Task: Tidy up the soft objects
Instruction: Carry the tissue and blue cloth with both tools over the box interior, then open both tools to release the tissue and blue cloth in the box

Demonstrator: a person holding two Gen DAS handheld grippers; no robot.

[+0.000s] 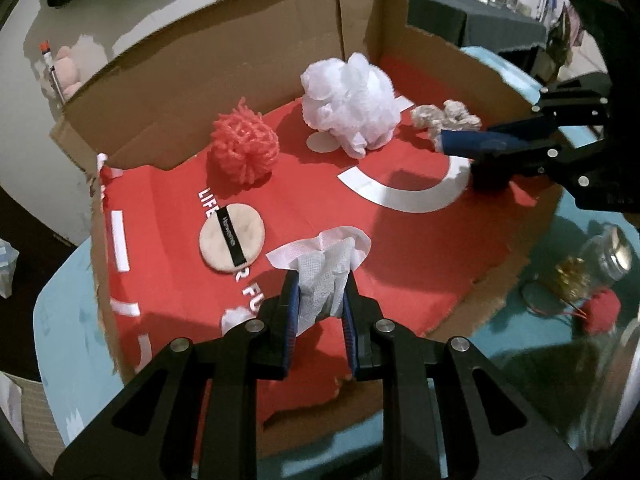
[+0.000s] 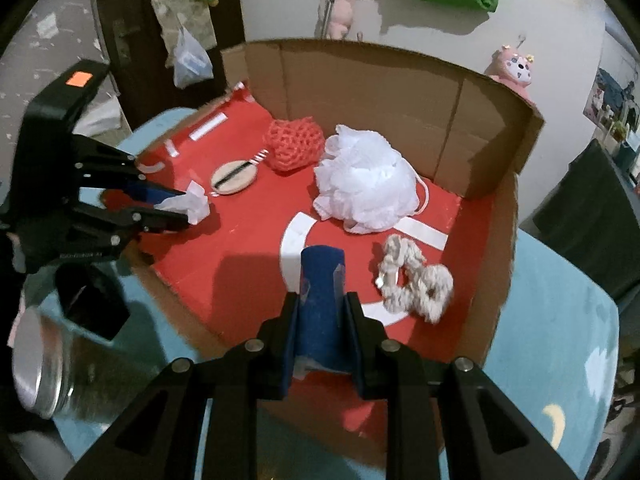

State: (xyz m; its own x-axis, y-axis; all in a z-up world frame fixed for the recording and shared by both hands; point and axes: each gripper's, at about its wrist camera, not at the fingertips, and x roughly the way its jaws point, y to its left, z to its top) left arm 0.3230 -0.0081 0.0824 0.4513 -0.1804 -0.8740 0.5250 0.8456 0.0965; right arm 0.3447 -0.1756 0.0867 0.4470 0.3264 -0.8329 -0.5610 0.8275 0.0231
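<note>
An open cardboard box (image 1: 240, 60) (image 2: 380, 88) with a red floor holds a red yarn pom-pom (image 1: 244, 148) (image 2: 294, 146), a white bath pouf (image 1: 350, 102) (image 2: 366, 178), a beige scrunchie (image 1: 446, 118) (image 2: 416, 280) and a round beige powder puff (image 1: 232, 238) (image 2: 234, 176). My left gripper (image 1: 320, 280) (image 2: 185, 207) is shut on a crumpled white mesh cloth (image 1: 324, 268) (image 2: 196, 202) over the box's near left part. My right gripper (image 2: 322, 300) (image 1: 480, 146) is shut on a blue soft piece (image 2: 322, 280) (image 1: 468, 142), just beside the scrunchie.
The box stands on a teal-covered table (image 2: 552, 320). A glass jar with a metal lid (image 1: 604, 256) (image 2: 36, 372) and a small red ball (image 1: 602, 310) lie outside the box's open front. Plush toys hang on the wall behind.
</note>
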